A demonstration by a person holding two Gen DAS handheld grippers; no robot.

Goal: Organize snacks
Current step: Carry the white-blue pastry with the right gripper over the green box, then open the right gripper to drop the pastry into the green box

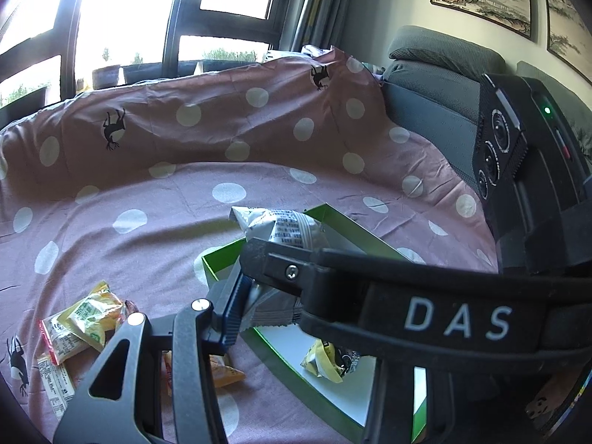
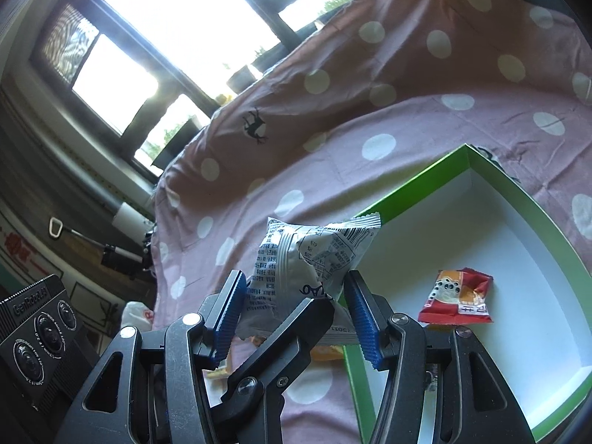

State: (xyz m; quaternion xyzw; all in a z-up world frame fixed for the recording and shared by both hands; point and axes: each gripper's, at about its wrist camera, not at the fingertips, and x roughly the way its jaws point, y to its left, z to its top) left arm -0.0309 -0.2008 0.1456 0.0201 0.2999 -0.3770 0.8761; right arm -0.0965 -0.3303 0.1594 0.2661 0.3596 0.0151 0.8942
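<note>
The silver-grey snack packet (image 2: 296,259) is crinkled foil film with a dull sheen and printed text, its ends crimped. The right gripper (image 2: 292,307) has matt black plastic arms, bright metal screw heads and ribbed blue rubber-like pads (image 2: 229,307). The left gripper (image 1: 259,277) shows the same matt black, finely textured plastic. The box (image 2: 492,229) looks like cardboard, smooth white inside with glossy green walls. The red packet (image 2: 458,296) is shiny wrinkled film. The pink polka-dot sheet (image 1: 148,185) is soft, matt, creased cloth.
</note>
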